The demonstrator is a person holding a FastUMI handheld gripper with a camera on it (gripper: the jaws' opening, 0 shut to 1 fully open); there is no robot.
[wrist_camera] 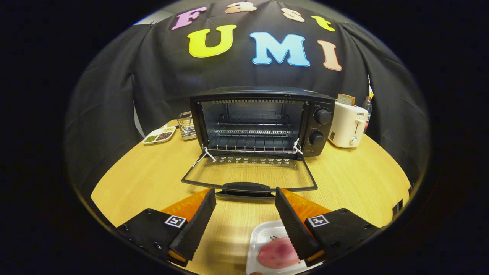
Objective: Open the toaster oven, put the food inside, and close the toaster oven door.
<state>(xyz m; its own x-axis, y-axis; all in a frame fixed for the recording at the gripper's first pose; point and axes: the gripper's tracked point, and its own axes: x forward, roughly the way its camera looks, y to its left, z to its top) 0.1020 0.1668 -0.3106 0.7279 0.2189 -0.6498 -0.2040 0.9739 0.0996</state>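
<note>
The gripper (245, 200) is spread wide open above the near part of the wooden worktop (153, 179), with nothing held between its fingers. A bare strip of wood shows in the gap between them.

Near the right finger, a small white tray (263, 238) sits on the worktop and carries a flat pink slice of food (277, 254) with darker reddish blotches. The right finger overlaps the tray's right side in the view; whether it touches the tray or hangs above it cannot be told. The left finger is well apart from the tray.

Just beyond the fingertips lies the toaster oven's glass door (250, 172), folded fully down so that it lies flat over the worktop. Its dark handle (246, 188) is at the near edge, between the two fingertips and a little past them. Farther back stands the black toaster oven (263, 120) itself, its chamber open and showing a wire rack (252, 132) across the middle. Two round knobs (323, 116) are set one above the other on its right panel.

To the right of the oven, near it, is a white pop-up toaster (347, 124) with a slice of bread (346, 99) sticking up from its slot. A bottle (367, 109) stands just behind the toaster. To the left of the oven is a small metal wire holder (186, 124), and farther left a white divided dish (159, 135) with green and brown contents.
</note>
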